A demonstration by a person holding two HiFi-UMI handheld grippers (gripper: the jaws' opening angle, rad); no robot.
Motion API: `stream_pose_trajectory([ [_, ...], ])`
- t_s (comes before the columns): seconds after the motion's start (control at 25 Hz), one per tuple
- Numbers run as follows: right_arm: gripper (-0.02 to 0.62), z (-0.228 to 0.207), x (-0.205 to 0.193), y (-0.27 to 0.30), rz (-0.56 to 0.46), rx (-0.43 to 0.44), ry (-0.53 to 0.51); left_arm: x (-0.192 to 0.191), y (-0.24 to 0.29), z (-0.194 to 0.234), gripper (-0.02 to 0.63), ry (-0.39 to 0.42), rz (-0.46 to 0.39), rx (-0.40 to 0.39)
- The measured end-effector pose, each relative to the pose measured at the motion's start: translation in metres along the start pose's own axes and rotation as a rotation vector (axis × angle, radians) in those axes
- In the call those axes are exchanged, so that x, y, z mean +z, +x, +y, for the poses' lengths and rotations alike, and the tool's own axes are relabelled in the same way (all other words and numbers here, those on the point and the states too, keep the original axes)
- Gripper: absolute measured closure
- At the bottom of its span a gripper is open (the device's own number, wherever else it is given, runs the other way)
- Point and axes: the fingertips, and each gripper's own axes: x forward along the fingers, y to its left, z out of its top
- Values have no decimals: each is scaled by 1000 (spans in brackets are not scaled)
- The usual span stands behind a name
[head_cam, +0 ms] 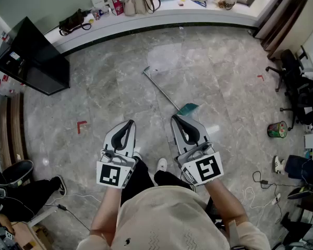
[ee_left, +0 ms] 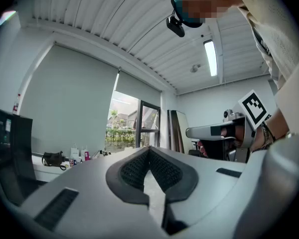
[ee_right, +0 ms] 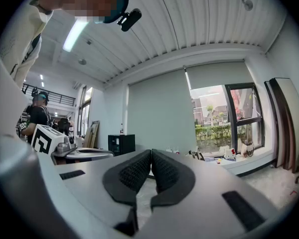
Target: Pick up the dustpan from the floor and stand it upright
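Teal dustpan (head_cam: 189,108), long handle, flat on marble floor (head_cam: 109,92); left gripper (head_cam: 129,123) and right gripper (head_cam: 176,118) both clenched, empty.

— Where's the dustpan (head_cam: 190,108)?
— Lying on the grey stone floor (head_cam: 109,87). Its long handle (head_cam: 160,87) runs away toward the window ledge (head_cam: 198,15), and the teal pan sits just past the tip of the right hand-held gripper (head_cam: 176,118).
— And the other one?
— The left hand-held gripper (head_cam: 129,123) is alongside, near a red tape corner (head_cam: 81,125). Both have jaws together, holding nothing.
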Motion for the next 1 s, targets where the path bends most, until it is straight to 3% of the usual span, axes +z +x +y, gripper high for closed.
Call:
stream_pose_trajectory([
  [0.16,577,-22,-14,49,30,6,29,3,37,34,595,-39,-32,24],
  [0.32,577,-33,-31,128,72,0,34,-8,73,99,595,-49,-49,17],
  [0.68,577,-58,-21,306,162,6,-6,-14,173,249,595,-59,-4,-65],
  [1.0,577,-130,-86,409,396,8,50,-42,259,320,595,-44,49,-48],
])
